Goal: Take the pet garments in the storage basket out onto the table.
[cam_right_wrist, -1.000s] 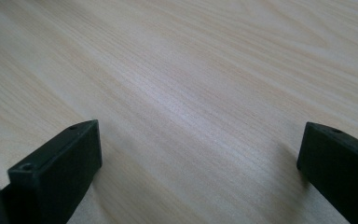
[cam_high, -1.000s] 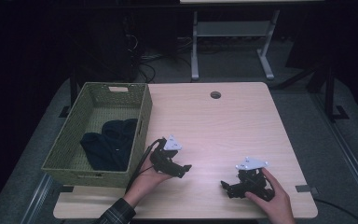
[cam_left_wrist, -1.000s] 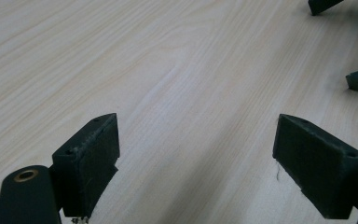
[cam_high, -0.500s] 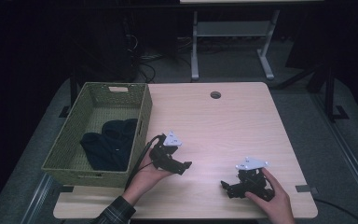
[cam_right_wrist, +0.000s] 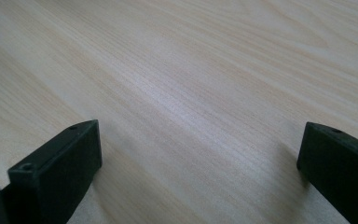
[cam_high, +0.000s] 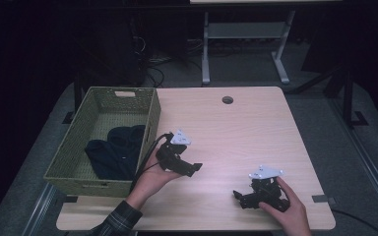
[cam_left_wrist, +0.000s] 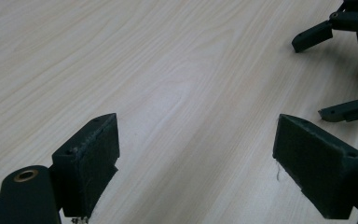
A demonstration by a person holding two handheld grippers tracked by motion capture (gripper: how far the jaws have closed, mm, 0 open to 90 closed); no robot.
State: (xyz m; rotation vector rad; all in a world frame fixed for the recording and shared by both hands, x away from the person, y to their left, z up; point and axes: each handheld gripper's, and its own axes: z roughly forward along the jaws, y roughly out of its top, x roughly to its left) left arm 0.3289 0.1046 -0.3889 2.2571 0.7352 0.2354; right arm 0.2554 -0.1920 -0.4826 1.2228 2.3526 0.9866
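Left gripper view: left gripper (cam_left_wrist: 196,154) jaws wide apart, nothing between, flat black pads w/ rough faces over pale wood-grain table (cam_left_wrist: 168,70); right gripper's tips at top right. Right gripper view: right gripper (cam_right_wrist: 198,163) also spread wide, empty, low over bare wood. High view: both sit near front edge, prob idle/ready. Dark cloth (cam_high: 114,152), soft, bunched, lies inside green woven basket (cam_high: 150,123) at table's left, just beside left gripper (cam_high: 189,167); looks deposited
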